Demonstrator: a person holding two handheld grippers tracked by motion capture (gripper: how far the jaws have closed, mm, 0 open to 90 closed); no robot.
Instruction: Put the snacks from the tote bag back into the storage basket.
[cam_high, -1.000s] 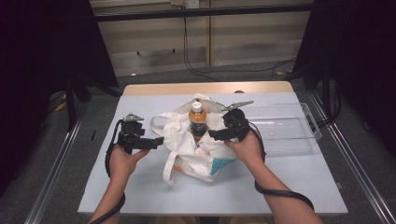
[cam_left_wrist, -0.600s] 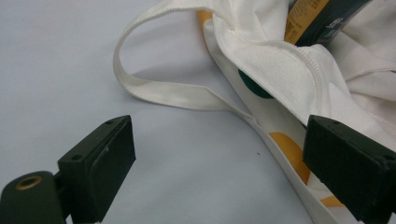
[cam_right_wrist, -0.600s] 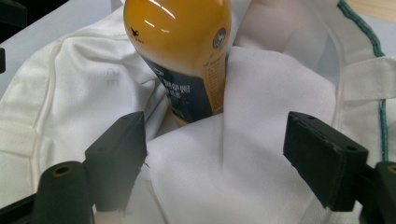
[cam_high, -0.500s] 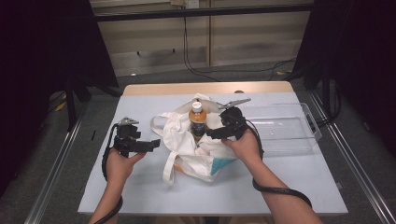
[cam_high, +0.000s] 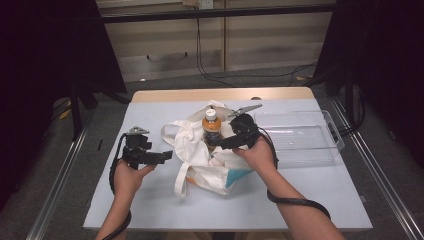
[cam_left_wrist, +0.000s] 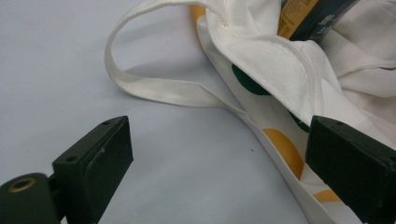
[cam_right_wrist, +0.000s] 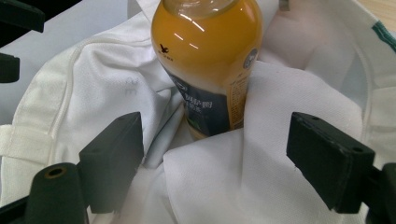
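Right gripper view looks straight at the bottle (cam_right_wrist: 205, 65): clear plastic full of orange drink, a dark label with an orange strip low on its body, standing upright in the white cloth bag (cam_right_wrist: 280, 186). In the high view the bottle (cam_high: 211, 129) carries a white cap and rises from the mouth of the bag (cam_high: 210, 162) at the middle of the tabletop (cam_high: 310, 195). The bag is white with green and yellow spots and a teal corner patch, and its long strap (cam_left_wrist: 154, 86) loops out over the tabletop.

The right gripper (cam_right_wrist: 212, 163) has its fingers (cam_right_wrist: 112, 161) apart on either side of the bottle, clear of it, with only folds of cloth between them; they have just been opening. The left gripper (cam_left_wrist: 219, 172) also has its fingers (cam_left_wrist: 100, 163) wide apart, over bare tabletop with the bag's edge by one of them.

Against the frame a second ago, the left gripper (cam_high: 162, 156) has drawn back from the bag toward the left, while the right gripper (cam_high: 225, 144) stays at the bottle.

A clear plastic tray (cam_high: 327, 147) sits just right of the bag; nothing can be seen in it.
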